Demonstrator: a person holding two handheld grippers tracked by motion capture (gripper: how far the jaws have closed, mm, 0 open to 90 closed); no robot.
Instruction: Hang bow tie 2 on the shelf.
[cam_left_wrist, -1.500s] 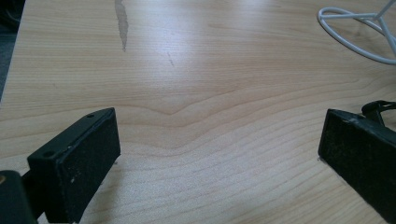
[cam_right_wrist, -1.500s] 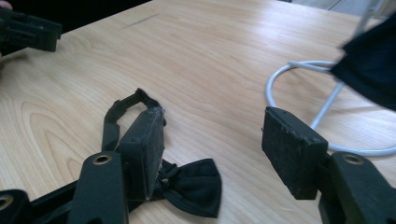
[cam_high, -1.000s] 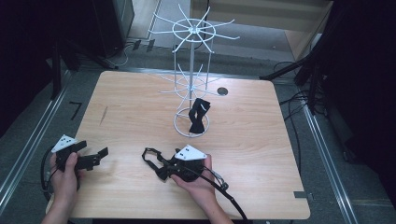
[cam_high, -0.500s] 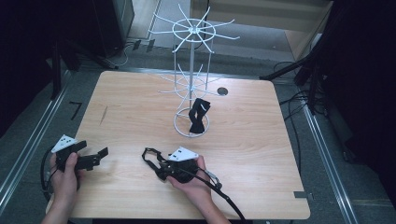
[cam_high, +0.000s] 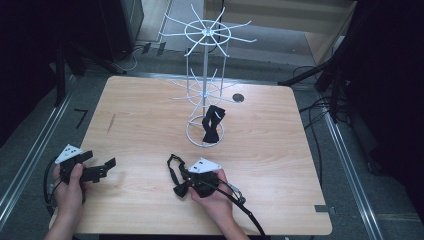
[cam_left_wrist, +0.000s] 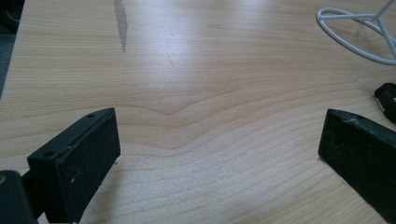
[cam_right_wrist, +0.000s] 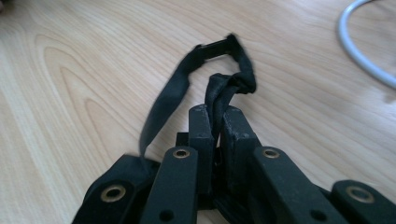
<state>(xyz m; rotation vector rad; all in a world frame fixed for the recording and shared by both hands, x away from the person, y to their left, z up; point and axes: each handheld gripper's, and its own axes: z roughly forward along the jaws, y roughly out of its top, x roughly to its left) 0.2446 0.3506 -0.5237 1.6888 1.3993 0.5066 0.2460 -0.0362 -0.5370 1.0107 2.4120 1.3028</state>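
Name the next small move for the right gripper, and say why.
Probably lift. The right gripper, jaws just closed, pinches the bow tie's strap while the tie lies on the table. Another tie hangs on the rack, so raising this one toward a free hook seems apt.

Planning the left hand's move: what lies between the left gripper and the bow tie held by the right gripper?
Only bare table, as the high view shows. The left gripper is open; the right gripper is shut on the bow tie.
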